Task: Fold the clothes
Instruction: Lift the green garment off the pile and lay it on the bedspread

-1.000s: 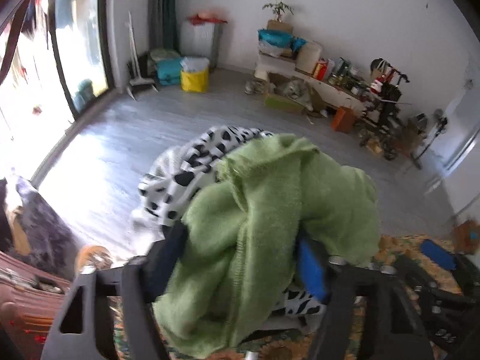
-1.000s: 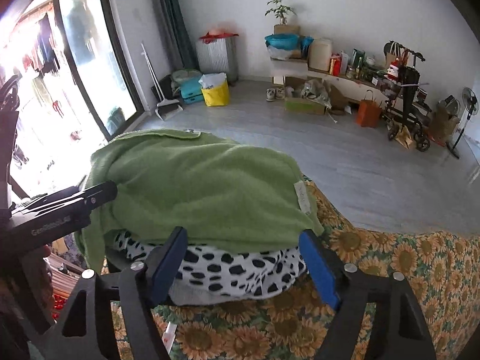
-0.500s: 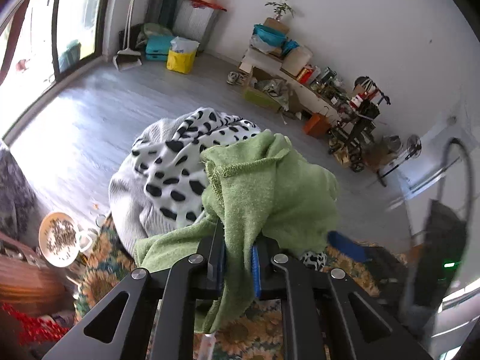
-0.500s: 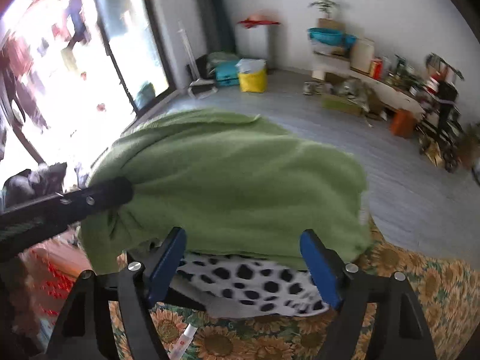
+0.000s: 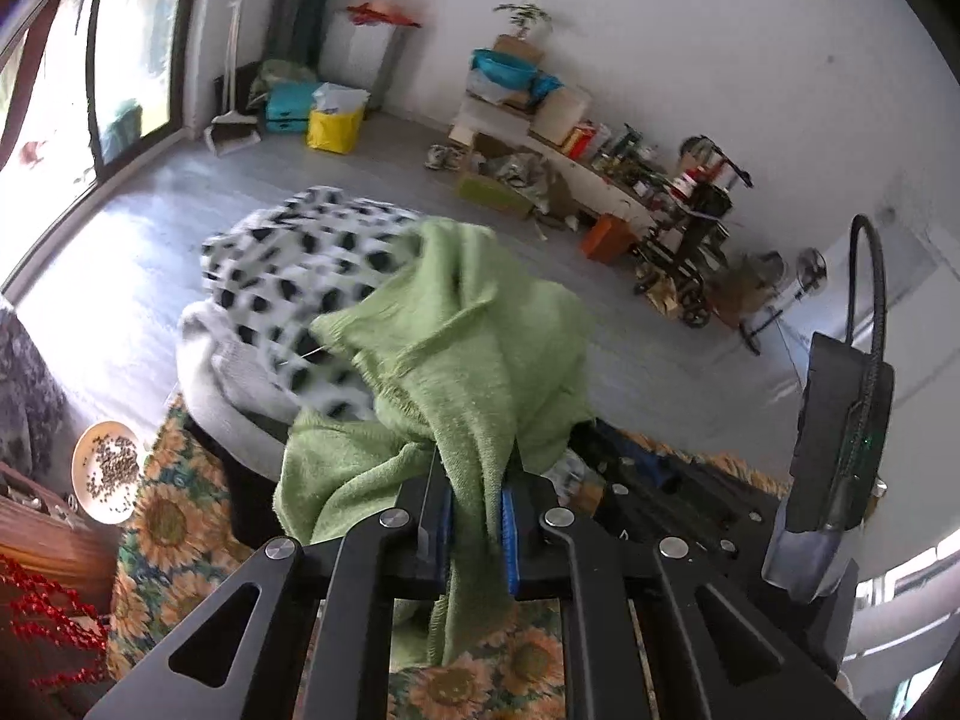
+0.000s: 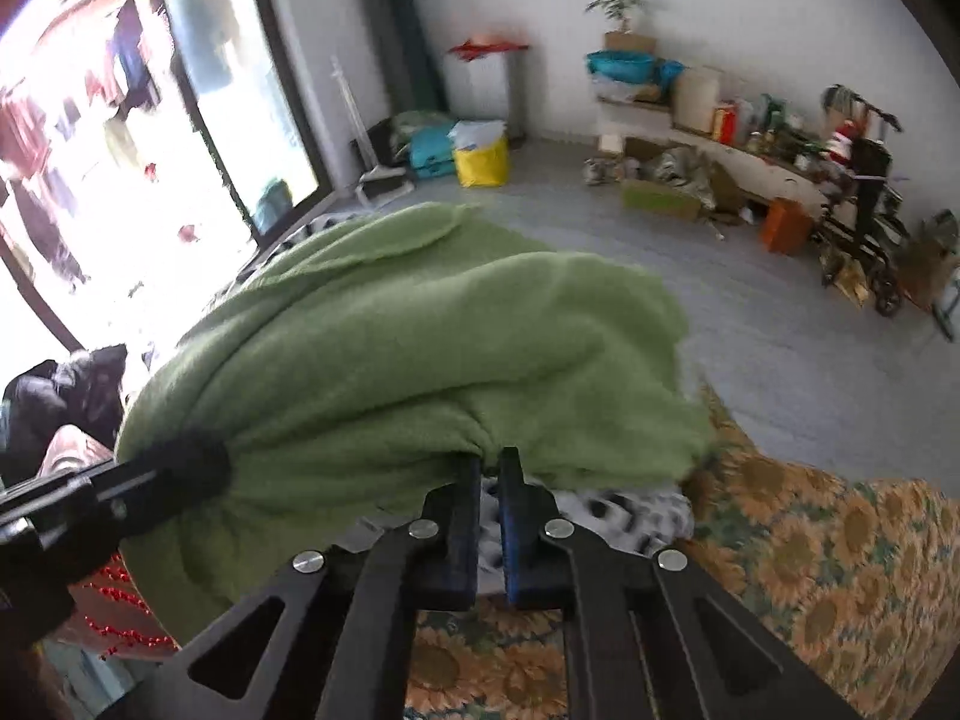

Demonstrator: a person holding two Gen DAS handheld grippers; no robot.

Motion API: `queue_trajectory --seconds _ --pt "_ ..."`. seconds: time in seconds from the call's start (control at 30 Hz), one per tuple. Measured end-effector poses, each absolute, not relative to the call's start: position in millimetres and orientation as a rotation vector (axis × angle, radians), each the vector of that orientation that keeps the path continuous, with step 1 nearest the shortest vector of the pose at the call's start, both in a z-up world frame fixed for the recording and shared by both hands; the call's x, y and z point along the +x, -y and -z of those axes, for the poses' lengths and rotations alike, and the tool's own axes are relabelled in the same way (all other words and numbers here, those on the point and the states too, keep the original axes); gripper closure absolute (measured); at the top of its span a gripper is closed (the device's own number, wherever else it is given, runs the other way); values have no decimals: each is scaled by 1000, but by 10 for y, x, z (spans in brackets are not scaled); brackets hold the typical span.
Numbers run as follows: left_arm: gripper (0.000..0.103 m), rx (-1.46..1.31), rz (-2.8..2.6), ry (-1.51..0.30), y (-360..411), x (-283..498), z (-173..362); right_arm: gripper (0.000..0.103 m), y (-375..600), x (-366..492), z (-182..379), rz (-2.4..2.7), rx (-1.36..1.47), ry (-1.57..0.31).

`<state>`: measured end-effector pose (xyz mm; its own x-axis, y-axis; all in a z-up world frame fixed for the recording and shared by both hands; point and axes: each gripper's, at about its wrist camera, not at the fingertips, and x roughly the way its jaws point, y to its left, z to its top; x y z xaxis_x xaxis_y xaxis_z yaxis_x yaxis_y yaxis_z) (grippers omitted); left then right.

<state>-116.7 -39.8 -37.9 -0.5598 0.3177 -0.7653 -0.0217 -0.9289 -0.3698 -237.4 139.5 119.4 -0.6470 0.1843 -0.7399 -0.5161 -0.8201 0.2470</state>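
Sunflower-print bedspread [image 6: 840, 546] underneath; left gripper [image 5: 474, 516] and right gripper [image 6: 489, 480], just closed, both clamp the fuzzy green towel [image 6: 420, 360], probably to spread it for folding.

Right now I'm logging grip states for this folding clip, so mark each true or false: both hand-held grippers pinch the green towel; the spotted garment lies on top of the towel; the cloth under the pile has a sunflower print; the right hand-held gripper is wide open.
1. Both hand-held grippers pinch the green towel. True: the left hand-held gripper and the right hand-held gripper are both shut on it.
2. The spotted garment lies on top of the towel. False: the towel drapes over it.
3. The cloth below has a sunflower print. True.
4. The right hand-held gripper is wide open. False: shut on the towel's edge.
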Motion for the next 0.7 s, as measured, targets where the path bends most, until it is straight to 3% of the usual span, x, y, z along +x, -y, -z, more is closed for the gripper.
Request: queue_trajectory --seconds 0.13,0.33,0.7 --pt "91 -1329 -2554 432 -63 -937 303 97 -1450 -1952 -1291 -2421 -974 -583" --pt "91 -1315 -2476 364 -913 -546 291 98 -1683 -1108 -1288 -2317 -886 -689" --pt "91 -1399 -2093 151 -2597 84 595 98 -2133 848 -728 -1972 -896 -849"
